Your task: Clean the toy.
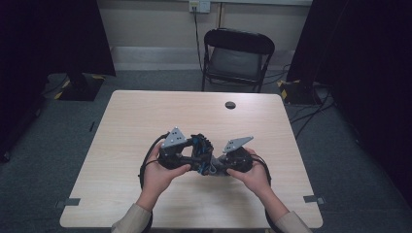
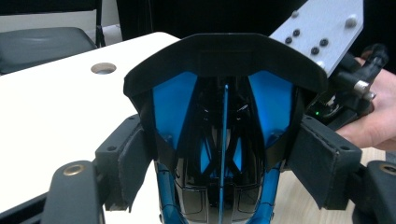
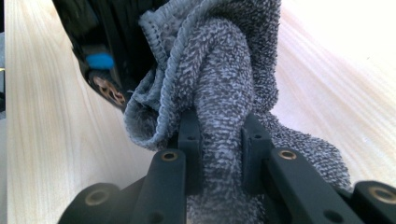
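Pale wooden table (image 1: 145, 126), both my tools at work.
My left tool (image 2: 224, 158) clamps a black-and-blue shoe (image 2: 224, 93); my right tool (image 3: 218, 149) pinches a grey sock (image 3: 219, 70).

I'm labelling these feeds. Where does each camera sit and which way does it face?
High view: above the person's side, facing forward and down on the table; forearms, both hands.
Left gripper view: rides the left tool, looking along its jaws clamping a black-and-blue shoe; the other hand beyond.
Right gripper view: rides the right tool, looking along its jaws pinching a grey cloth.
Shared: shoe and table in all three.
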### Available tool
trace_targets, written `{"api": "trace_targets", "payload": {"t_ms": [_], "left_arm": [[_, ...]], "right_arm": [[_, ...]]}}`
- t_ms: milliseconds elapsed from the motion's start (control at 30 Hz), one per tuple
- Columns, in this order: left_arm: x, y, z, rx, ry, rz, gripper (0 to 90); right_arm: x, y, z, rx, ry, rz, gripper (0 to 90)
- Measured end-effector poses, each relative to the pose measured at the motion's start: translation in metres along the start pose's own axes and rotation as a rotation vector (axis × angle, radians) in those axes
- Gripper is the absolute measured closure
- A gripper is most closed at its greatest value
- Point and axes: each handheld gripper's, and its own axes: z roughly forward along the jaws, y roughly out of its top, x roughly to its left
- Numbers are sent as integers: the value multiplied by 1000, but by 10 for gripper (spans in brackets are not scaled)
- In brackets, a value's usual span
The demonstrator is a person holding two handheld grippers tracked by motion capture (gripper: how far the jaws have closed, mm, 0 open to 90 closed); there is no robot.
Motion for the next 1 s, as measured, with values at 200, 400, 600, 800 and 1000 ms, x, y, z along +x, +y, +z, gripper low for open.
{"api": "trace_targets", "payload": {"t_ms": [200, 400, 600, 800, 1000], "left_arm": [[2, -3, -3, 4, 6, 0, 252], [6, -8, -4, 16, 18, -6, 252], [8, -15, 1, 32, 20, -15, 252], [10, -19, 5, 42, 18, -23, 252], [9, -17, 9, 35, 16, -27, 252]], "right_arm": [[-5, -2, -8, -14, -18, 10, 750], [-15, 8, -35, -66, -66, 13, 749], [-19, 23, -57, -120, -80, 9, 749], [-17, 33, -64, -149, -82, -4, 750], [-12, 37, -57, -139, -56, -14, 750]]}}
